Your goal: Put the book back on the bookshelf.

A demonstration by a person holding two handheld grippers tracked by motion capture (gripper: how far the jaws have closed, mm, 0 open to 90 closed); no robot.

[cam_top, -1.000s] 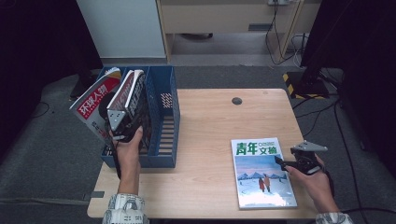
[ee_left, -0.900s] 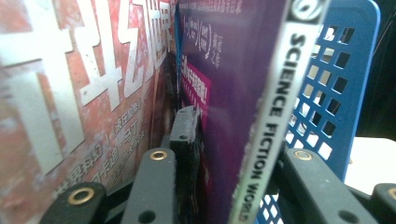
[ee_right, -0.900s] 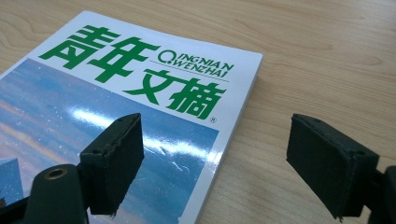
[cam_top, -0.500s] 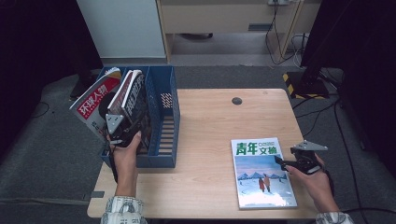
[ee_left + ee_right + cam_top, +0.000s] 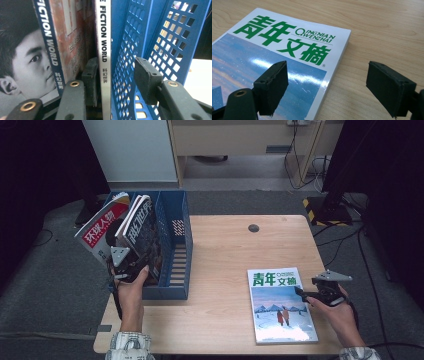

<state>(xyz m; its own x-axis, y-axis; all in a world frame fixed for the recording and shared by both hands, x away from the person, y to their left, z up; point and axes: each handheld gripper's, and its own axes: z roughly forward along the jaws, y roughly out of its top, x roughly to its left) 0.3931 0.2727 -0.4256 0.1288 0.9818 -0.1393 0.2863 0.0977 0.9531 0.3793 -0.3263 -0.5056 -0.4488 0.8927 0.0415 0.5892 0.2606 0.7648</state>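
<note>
It looks like an office or lab room set up for recording. A small wooden bench (image 5: 225,255) stands on grey carpet (image 5: 55,285). Beyond the bench sit a pale cabinet (image 5: 130,150) and a wooden desk (image 5: 240,140) with cables (image 5: 300,160) hanging beneath. A black stand with hazard-striped base (image 5: 320,207) rises just right of the bench.

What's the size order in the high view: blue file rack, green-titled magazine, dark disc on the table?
1. blue file rack, largest
2. green-titled magazine
3. dark disc, by far the smallest

The rack sits slightly farther back than the magazine, yet looks bigger.
</note>
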